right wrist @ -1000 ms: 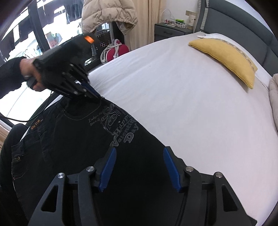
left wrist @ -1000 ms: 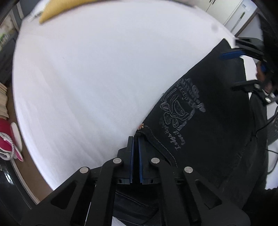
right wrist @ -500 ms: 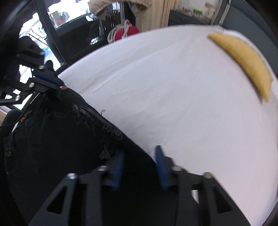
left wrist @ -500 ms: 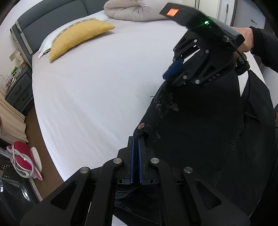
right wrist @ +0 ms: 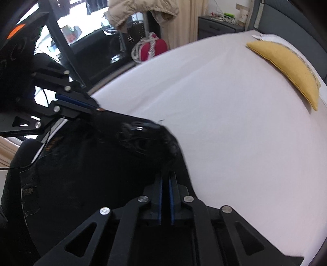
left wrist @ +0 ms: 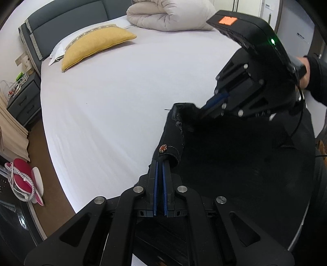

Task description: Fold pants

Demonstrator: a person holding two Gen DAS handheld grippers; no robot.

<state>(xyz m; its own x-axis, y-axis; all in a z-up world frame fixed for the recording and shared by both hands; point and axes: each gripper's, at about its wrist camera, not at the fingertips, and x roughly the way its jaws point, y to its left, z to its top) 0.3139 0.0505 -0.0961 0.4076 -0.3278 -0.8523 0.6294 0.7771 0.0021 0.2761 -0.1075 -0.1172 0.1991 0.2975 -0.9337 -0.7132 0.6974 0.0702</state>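
Note:
Black jeans point(left wrist: 235, 163) hang at the near edge of a white bed point(left wrist: 122, 98). My left gripper point(left wrist: 159, 163) is shut on the waistband corner beside a copper rivet point(left wrist: 163, 148). My right gripper point(right wrist: 166, 174) is shut on the other end of the waistband point(right wrist: 147, 135), and it also shows in the left wrist view point(left wrist: 206, 106), pinching the fabric. The left gripper shows in the right wrist view point(right wrist: 94, 107), at the far left. Both hold the jeans point(right wrist: 92, 163) lifted off the sheet. The legs hang down out of sight.
A yellow pillow point(left wrist: 96, 45) and a folded beige duvet point(left wrist: 169, 16) lie near the grey headboard point(left wrist: 65, 18). A dark nightstand point(left wrist: 22, 100) stands left of the bed. Red-and-white slippers point(left wrist: 22, 180) lie on the floor. A jacket point(right wrist: 143, 10) hangs on a rack.
My right gripper closed from open onto the waistband. Both grippers have lifted the jeans, so the printed back panel no longer lies flat on the bed.

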